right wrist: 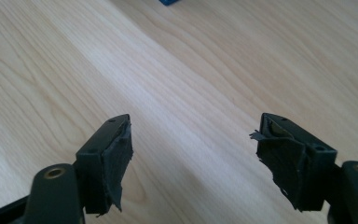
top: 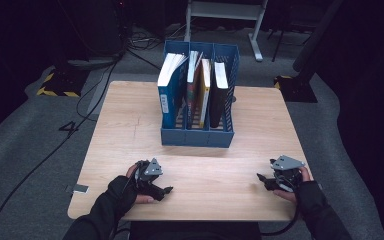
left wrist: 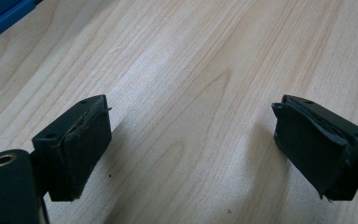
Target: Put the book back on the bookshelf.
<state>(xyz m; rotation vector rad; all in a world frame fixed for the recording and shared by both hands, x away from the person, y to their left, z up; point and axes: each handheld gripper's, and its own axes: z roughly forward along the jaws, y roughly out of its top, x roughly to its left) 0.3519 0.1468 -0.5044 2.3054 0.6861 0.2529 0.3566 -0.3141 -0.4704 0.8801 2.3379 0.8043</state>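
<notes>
A blue file rack point(top: 198, 135) stands at the middle of the wooden table point(top: 120, 135), with three slots. A blue book point(top: 169, 95) fills the left slot, colourful and yellow books point(top: 200, 90) the middle one, a black book point(top: 218, 95) the right one. My left gripper point(top: 166, 190) rests near the front left edge, pointing right; in its own view the left gripper point(left wrist: 191, 144) stands open over bare wood. My right gripper point(top: 261, 178) lies near the front right edge, pointing left. In its own view the right gripper point(right wrist: 193, 158) is open with nothing between its worn pads point(right wrist: 282, 161).
A corner of the blue rack point(left wrist: 0, 18) shows at the top left of the left gripper view, and a sliver of the rack point(right wrist: 168, 2) at the top of the right gripper view. Cables point(top: 75, 125) and a white desk frame point(top: 225, 12) stand on the grey floor beyond.
</notes>
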